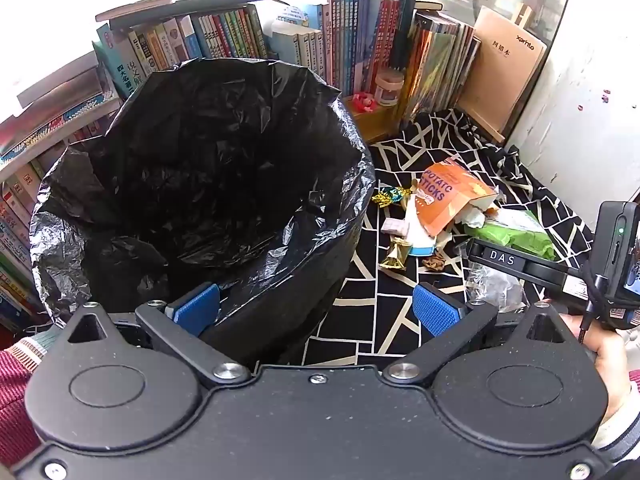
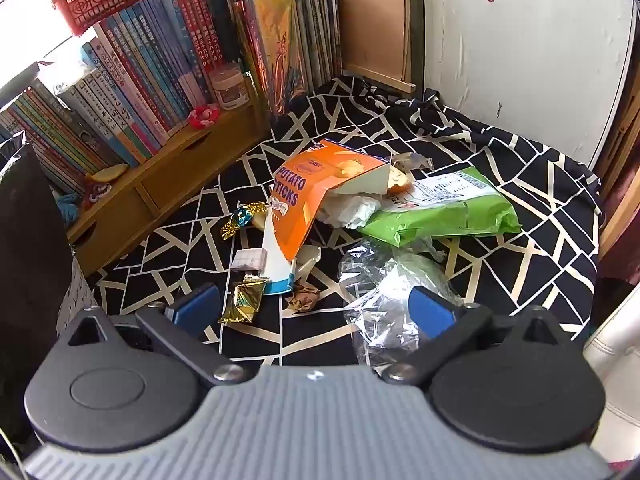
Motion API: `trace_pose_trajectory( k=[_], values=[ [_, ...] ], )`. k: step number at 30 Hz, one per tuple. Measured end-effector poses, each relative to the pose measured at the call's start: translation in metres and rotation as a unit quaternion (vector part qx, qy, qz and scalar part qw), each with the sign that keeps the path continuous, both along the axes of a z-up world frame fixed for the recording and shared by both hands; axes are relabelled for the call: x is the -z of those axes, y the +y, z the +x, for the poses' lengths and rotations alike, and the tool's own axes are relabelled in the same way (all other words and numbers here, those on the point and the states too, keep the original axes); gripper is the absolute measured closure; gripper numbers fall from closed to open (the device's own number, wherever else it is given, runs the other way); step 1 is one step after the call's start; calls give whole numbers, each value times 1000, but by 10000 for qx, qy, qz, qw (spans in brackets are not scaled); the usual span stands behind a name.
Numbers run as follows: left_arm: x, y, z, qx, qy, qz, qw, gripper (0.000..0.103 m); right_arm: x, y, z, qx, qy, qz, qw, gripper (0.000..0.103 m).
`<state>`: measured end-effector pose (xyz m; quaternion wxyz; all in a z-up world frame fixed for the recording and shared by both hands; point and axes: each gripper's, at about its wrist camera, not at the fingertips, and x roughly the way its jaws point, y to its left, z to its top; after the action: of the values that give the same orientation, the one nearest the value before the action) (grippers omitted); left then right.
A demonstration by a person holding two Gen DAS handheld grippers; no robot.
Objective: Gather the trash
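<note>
The left gripper (image 1: 316,304) hangs over the near rim of a bin lined with a black trash bag (image 1: 208,168), its blue-padded fingers (image 1: 198,307) spread wide with nothing between them. The right gripper (image 2: 314,310) is likewise fully spread and empty, tilted down toward a heap of litter on a table under a black-and-cream patterned cloth (image 2: 500,248). The heap lies just right of the bin: an orange "Potato Sticks" box (image 2: 304,204), a green wrapper (image 2: 448,216) touching it, crumpled clear plastic (image 2: 384,292) beside the right finger, gold candy wrappers (image 2: 244,300) and what looks like a brown scrap (image 2: 304,300). Books (image 2: 132,92) line a wooden shelf behind.
</note>
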<state>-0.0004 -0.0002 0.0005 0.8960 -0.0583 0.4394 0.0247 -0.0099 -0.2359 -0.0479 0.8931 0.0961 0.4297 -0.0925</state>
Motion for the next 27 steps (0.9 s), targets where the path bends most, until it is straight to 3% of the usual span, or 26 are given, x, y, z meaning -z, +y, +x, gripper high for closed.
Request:
trace_pose_trajectory(
  k=[27],
  values=[
    [0,2,-2,-24,3,-14,10000,0,9,-2,2,31,18,2,10000,0]
  ],
)
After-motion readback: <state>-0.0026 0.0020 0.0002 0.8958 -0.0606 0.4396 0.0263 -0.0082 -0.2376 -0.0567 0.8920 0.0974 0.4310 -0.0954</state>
